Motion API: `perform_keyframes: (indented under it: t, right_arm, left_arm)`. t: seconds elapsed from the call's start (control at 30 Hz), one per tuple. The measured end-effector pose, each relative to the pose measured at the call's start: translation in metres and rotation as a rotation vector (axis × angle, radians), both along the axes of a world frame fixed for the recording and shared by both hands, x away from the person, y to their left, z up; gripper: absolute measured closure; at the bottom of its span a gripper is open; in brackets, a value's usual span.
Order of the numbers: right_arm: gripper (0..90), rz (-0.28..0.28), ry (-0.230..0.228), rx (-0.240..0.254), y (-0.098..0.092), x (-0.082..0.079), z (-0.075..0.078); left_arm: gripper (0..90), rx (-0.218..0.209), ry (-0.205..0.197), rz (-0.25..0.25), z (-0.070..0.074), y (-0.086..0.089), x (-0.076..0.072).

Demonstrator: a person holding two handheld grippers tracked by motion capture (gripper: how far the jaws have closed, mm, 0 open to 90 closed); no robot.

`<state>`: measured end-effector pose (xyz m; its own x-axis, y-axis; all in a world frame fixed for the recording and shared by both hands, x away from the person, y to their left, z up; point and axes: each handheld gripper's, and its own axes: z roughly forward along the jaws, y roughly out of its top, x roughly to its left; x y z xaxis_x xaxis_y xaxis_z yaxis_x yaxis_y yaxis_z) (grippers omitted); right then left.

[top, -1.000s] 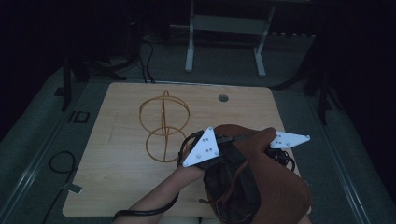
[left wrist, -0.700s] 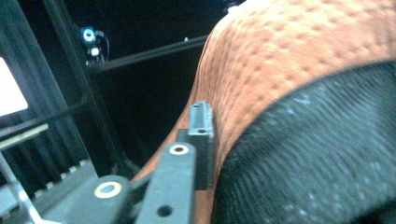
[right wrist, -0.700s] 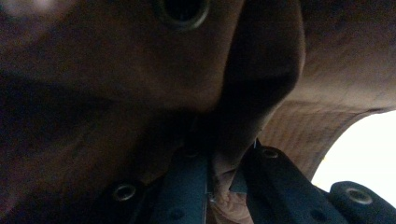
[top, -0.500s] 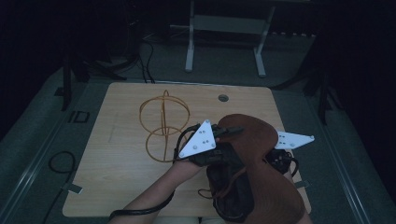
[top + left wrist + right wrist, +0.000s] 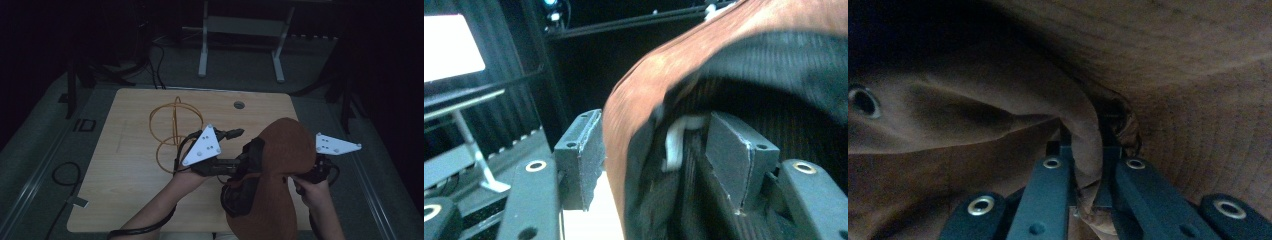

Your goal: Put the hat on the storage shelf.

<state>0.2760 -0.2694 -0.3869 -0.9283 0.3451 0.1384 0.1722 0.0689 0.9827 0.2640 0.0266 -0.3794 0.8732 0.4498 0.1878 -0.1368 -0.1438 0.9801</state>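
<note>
A brown cap [image 5: 282,150] with a black lining is held above the table's right half, between my two grippers. My left gripper [image 5: 239,150] reaches into it from the left. Its jaws have just been opening, and the cap's rim [image 5: 624,125] and inner band [image 5: 674,145] hang loose between the pads [image 5: 584,150]. My right gripper [image 5: 1085,150] is shut on a fold of the brown cloth [image 5: 1083,125]. In the high view its grey plate [image 5: 336,145] sticks out past the cap's right side, and the cap hides its jaws.
A gold wire stand [image 5: 175,127] made of crossed rings stands on the wooden table [image 5: 125,200], left of the left gripper. A round cable hole [image 5: 239,105] lies near the far edge. Metal frame legs [image 5: 202,50] stand on the floor beyond the table.
The left gripper has moved right, into the cap, and its jaws have spread apart. The cap has risen and turned, so that more of its brown crown shows. The right gripper shifted slightly.
</note>
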Motion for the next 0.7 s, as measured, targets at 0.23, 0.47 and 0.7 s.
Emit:
perform_keyframes:
  t: [0.23,0.47,0.7]
  right_arm:
    - [87.4,-0.077,-0.006,0.007,-0.016,0.005,0.007]
    - [87.4,-0.112,0.001,0.023,-0.026,0.014,0.008]
    - [87.3,-0.14,0.015,0.027,-0.028,0.025,0.011]
  left_arm:
    - [40.7,0.04,0.05,0.047,-0.015,0.015,-0.001]
    - [40.7,0.105,0.088,0.096,-0.037,0.028,-0.012]
    - [40.9,0.178,0.192,0.149,-0.062,0.04,-0.016]
